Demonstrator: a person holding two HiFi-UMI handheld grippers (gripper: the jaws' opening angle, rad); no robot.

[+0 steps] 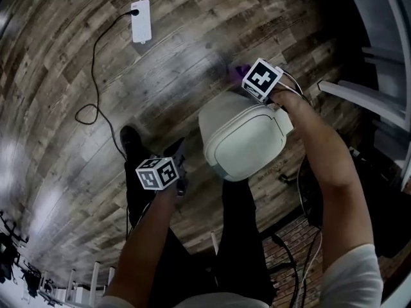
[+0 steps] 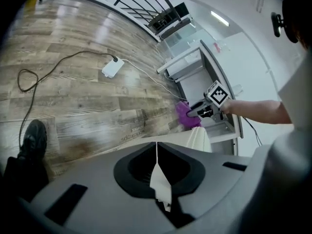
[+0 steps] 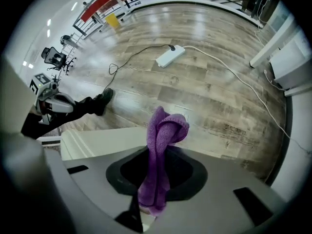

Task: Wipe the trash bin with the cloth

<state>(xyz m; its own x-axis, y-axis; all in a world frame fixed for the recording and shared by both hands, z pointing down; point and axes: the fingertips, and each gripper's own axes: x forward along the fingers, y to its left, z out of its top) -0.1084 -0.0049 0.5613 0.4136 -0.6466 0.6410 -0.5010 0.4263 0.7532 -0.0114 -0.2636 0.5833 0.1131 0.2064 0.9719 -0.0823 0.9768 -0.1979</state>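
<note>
The person stands on a grey-brown wooden plank floor [image 1: 64, 95] with a cream-coloured plastic trash bin with a rounded lid [image 1: 244, 140] just in front of their legs. The right gripper [image 3: 158, 155] is clamped on a purple terry cloth [image 3: 165, 128]: the cloth runs up between the two jaws and bunches into a folded loop above them. In the head view, that gripper's marker cube sits at the far upper edge of the bin, and a scrap of the purple cloth peeks out just beyond it. The cloth is right at the bin's rim, but I can't tell whether it is actually pressing on the plastic. The left gripper [image 2: 156, 152] has its jaws drawn together into a thin seam with nothing between them. It is held off to the bin's left, beside it and not touching it, with the person's forearm reaching down to it. From its own view the bin's pale ribbed corner [image 2: 200, 139] shows past the jaws, with the other gripper and cloth above it. Further out on the floor lies a white rectangular power strip [image 1: 140, 21] with a thin black cable [image 1: 95, 76] looping away from it. A black shoe [image 1: 130, 140] is planted near the left gripper.
</note>
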